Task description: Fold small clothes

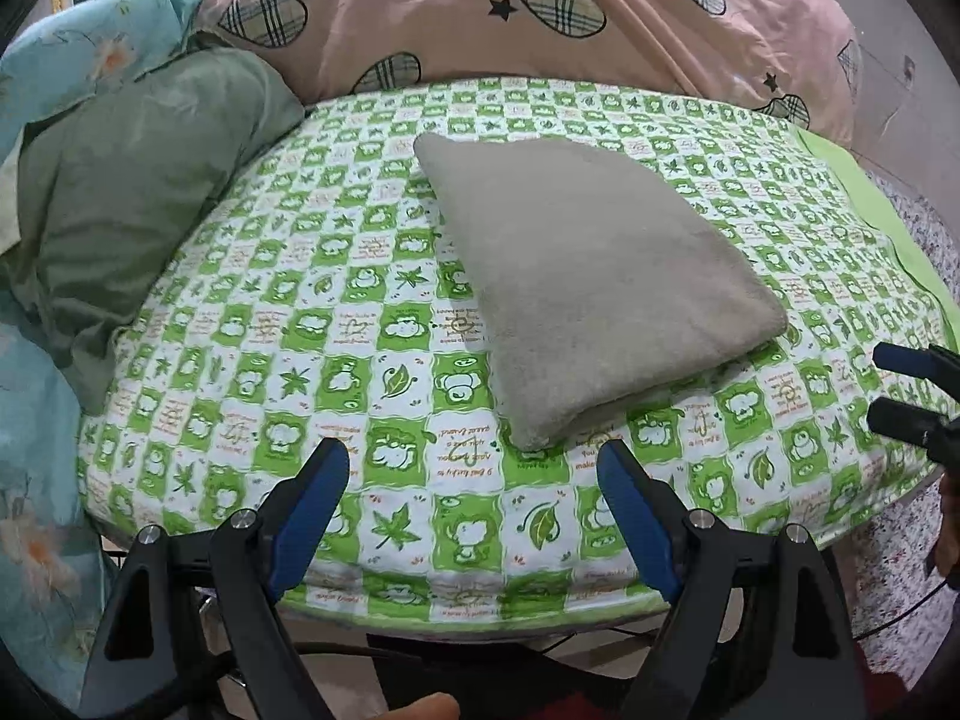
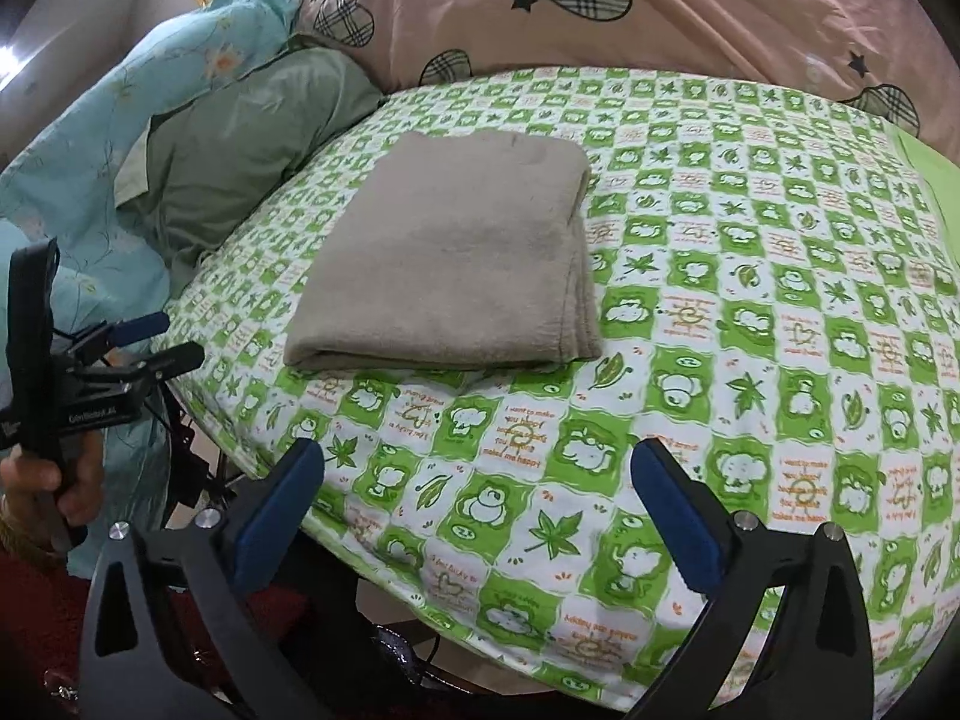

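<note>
left gripper [image 1: 474, 468]: fingers spread wide, nothing held, near edge of bed | right gripper [image 2: 477, 468]: fingers spread wide, nothing held | grey cloth [image 1: 594, 282]: folded flat on green checked sheet [image 1: 336, 324], just beyond both | green pillow [image 1: 138, 192]: far left | pink quilt [image 1: 480, 12]: behind

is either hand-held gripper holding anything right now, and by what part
Nothing is held. The left hand-held gripper and right hand-held gripper are both open and empty, short of the folded grey cloth lying on the bed.
</note>
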